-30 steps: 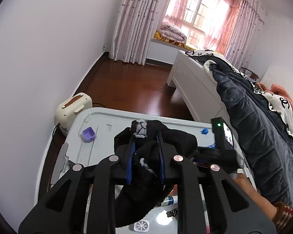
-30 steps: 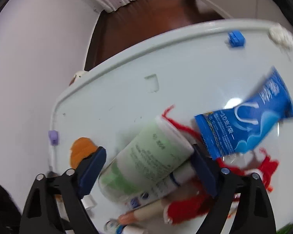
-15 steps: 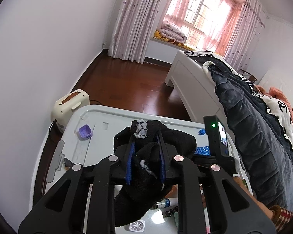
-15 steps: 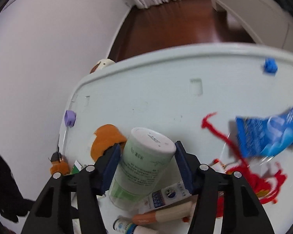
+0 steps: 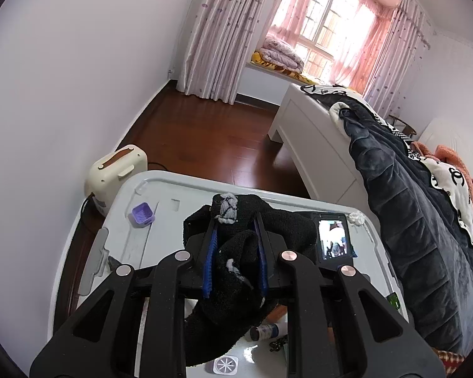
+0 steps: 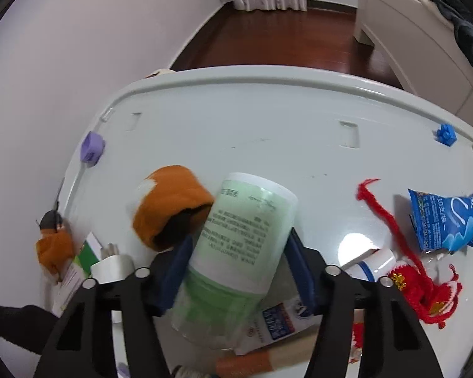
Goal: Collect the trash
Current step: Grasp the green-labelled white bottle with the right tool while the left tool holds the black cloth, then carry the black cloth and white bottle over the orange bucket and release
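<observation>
My left gripper (image 5: 236, 230) is shut on a black fuzzy sock (image 5: 236, 274), which bulges out around its blue pads and hangs below them over the white lid (image 5: 160, 239). In the right wrist view, my right gripper (image 6: 238, 249) has a pale green canister (image 6: 246, 230) between its blue pads. The jaws are still closing and both pads press on the canister's sides. The canister tilts, its white cap pointing away, beside an orange sock (image 6: 170, 208). A blue snack packet (image 6: 446, 220) and a red yarn ornament (image 6: 410, 271) lie to the right.
On the white lid (image 6: 268, 119) lie a purple cube (image 6: 93, 148), a blue brick (image 6: 445, 134), a white tube (image 6: 373, 263), a tape roll (image 6: 112, 269) and small cartons at the left edge. A cream heater (image 5: 116, 170) stands on the floor; a bed (image 5: 410, 189) is at the right.
The right gripper's jaws closed onto the green canister, lifted its cap end and carried it left toward the orange sock. The left gripper and its black sock stayed put.
</observation>
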Action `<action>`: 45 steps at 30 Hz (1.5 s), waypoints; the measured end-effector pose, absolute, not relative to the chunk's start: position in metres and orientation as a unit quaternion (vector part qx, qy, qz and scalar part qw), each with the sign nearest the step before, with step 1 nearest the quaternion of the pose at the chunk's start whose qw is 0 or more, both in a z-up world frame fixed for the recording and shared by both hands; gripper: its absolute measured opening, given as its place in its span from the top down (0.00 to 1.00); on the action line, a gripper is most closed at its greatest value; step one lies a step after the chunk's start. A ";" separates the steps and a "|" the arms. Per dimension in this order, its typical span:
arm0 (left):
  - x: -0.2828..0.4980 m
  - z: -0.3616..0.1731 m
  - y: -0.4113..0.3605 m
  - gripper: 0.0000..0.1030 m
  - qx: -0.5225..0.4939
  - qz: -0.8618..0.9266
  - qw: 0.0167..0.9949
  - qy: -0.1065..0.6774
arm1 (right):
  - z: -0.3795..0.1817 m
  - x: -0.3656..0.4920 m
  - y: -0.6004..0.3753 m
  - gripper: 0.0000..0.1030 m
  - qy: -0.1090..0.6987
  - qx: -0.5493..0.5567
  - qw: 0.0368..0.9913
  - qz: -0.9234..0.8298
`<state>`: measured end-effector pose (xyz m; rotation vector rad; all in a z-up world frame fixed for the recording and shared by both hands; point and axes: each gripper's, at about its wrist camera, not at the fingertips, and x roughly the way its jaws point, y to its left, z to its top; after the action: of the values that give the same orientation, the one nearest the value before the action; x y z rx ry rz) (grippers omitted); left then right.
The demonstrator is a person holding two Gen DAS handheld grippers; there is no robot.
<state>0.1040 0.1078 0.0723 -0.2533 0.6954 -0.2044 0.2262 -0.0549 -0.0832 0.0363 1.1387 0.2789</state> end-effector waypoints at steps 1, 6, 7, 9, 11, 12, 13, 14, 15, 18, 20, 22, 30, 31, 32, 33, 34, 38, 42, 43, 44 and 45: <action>0.104 0.073 0.108 0.82 -0.123 -0.100 0.927 0.340 | -0.080 0.223 -0.054 0.46 0.530 0.014 0.837 0.134; 0.103 0.074 0.115 0.82 -0.131 -0.095 0.926 0.341 | -0.054 0.207 -0.068 0.50 0.506 0.023 0.850 0.146; 0.102 0.075 0.116 0.82 -0.132 -0.095 0.926 0.342 | -0.050 0.202 -0.077 0.54 0.504 0.028 0.850 0.149; 0.101 0.074 0.117 0.82 -0.133 -0.094 0.925 0.342 | -0.040 0.195 -0.088 0.54 0.492 0.037 0.857 0.150; 0.100 0.074 0.117 0.82 -0.137 -0.096 0.924 0.345 | -0.036 0.192 -0.097 0.54 0.487 0.036 0.861 0.146; 0.100 0.073 0.118 0.82 -0.141 -0.097 0.923 0.345 | -0.034 0.189 -0.101 0.54 0.484 0.041 0.862 0.148; 0.101 0.072 0.119 0.82 -0.143 -0.098 0.922 0.346 | -0.034 0.192 -0.102 0.54 0.483 0.042 0.862 0.148; 0.102 0.072 0.120 0.82 -0.144 -0.097 0.922 0.347 | -0.033 0.192 -0.102 0.54 0.482 0.041 0.863 0.145; 0.102 0.071 0.120 0.82 -0.143 -0.096 0.922 0.348 | -0.032 0.191 -0.102 0.54 0.480 0.042 0.864 0.145; 0.102 0.071 0.119 0.82 -0.137 -0.093 0.922 0.351 | -0.026 0.182 -0.104 0.54 0.476 0.044 0.866 0.147; 0.100 0.072 0.119 0.82 -0.134 -0.097 0.921 0.352 | -0.019 0.171 -0.106 0.54 0.471 0.044 0.868 0.152; 0.094 0.075 0.116 0.82 -0.134 -0.111 0.919 0.353 | -0.010 0.157 -0.111 0.54 0.466 0.047 0.869 0.159; 0.010 0.098 0.078 0.81 -0.117 -0.177 0.917 0.337 | 0.030 0.043 -0.143 0.54 0.451 0.043 0.870 0.195; -0.009 0.095 0.073 0.81 -0.116 -0.187 0.914 0.340 | 0.032 0.027 -0.147 0.54 0.452 0.040 0.869 0.198; -0.023 0.090 0.068 0.81 -0.116 -0.193 0.911 0.345 | 0.030 0.006 -0.153 0.54 0.457 0.038 0.866 0.201; -0.037 0.085 0.065 0.81 -0.116 -0.198 0.907 0.352 | 0.027 -0.012 -0.160 0.54 0.464 0.038 0.861 0.204; -0.053 0.077 0.060 0.81 -0.115 -0.205 0.902 0.363 | 0.023 -0.026 -0.164 0.54 0.470 0.039 0.857 0.205; -0.096 0.037 0.042 0.81 -0.111 -0.227 0.870 0.423 | -0.016 -0.091 -0.182 0.54 0.519 0.028 0.830 0.205; -0.124 -0.014 0.018 0.73 -0.090 -0.245 0.829 0.495 | -0.070 -0.130 -0.196 0.54 0.577 0.046 0.792 0.195; -0.127 -0.023 0.015 0.70 -0.092 -0.245 0.821 0.508 | -0.089 -0.137 -0.198 0.53 0.603 0.051 0.773 0.194; -0.128 -0.033 0.012 0.63 -0.097 -0.247 0.809 0.524 | -0.098 -0.142 -0.200 0.52 0.612 0.059 0.765 0.190; -0.129 -0.037 0.012 0.57 -0.101 -0.246 0.803 0.533 | -0.107 -0.148 -0.204 0.50 0.619 0.068 0.761 0.182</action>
<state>-0.1293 0.0117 -0.0374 -0.2161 1.1426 -0.5280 -0.1478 -0.2035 -0.1069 0.1487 1.3465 0.3968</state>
